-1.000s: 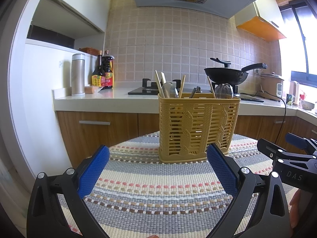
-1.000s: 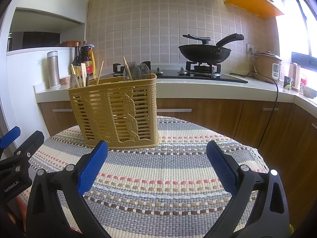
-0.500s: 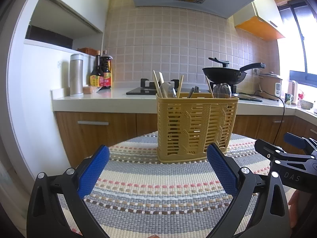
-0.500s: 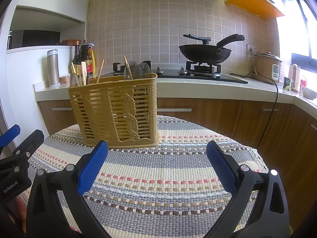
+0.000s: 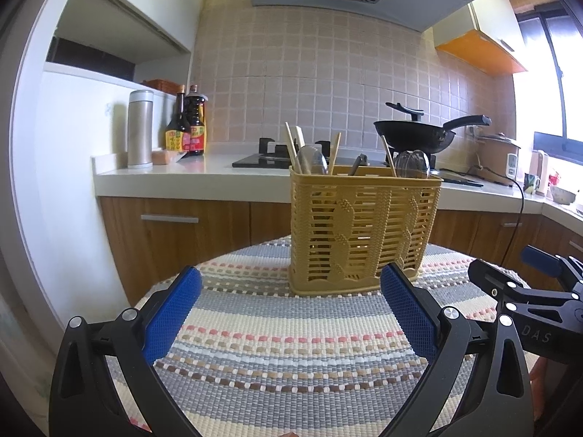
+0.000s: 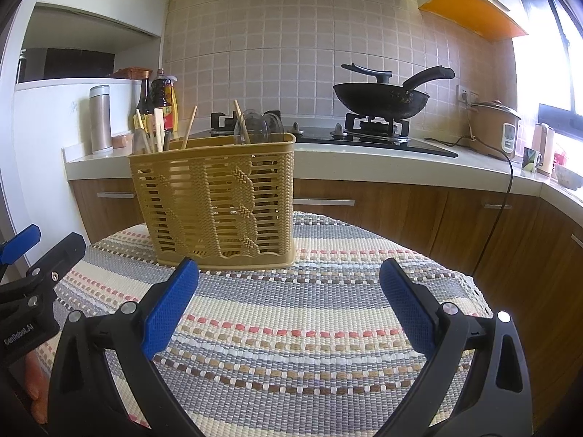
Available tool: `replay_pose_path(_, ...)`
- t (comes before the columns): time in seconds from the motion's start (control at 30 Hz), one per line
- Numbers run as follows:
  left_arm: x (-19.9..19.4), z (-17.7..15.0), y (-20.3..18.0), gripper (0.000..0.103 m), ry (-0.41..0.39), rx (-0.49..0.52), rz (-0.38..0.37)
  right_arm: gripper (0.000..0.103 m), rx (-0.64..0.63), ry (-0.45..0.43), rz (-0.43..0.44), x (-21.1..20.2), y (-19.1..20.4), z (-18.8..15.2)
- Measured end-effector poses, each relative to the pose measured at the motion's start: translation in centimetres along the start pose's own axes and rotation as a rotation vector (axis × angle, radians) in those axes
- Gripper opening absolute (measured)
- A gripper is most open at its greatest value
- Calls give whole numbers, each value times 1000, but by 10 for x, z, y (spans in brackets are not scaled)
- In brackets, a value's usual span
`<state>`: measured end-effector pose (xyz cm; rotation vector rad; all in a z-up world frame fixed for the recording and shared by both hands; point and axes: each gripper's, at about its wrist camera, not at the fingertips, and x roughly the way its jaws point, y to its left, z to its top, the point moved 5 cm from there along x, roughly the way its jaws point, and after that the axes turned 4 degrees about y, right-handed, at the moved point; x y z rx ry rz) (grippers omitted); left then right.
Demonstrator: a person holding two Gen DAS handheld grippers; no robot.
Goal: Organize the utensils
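Left gripper (image 5: 289, 309): jaws released, empty. One yellow basket (image 5: 364, 233) stands ahead of them, slightly right, on the striped surface (image 5: 277, 346). Chopsticks (image 5: 291, 145), about five, and two or three clear spoons (image 5: 311, 160) already sit inside; count uncertain. Nothing loose in view; task looks near done. Right gripper (image 6: 289, 309): jaws released, empty, basket ahead-left.

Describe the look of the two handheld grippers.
Both are black plastic frames with silver screw heads and two fingers faced with blue textured pads. The left gripper shows "GenRobot.AI" lettering in the right wrist view; the right gripper shows "DAS" in the left wrist view.
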<state>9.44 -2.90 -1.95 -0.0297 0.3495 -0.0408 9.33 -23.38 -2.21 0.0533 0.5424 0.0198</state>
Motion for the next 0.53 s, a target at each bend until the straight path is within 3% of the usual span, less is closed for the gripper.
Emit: replay_pose_path(0.53, -1, -2, 0, 95, 8, 0, -31, 95, 10, 6, -4, 1, -3, 1)
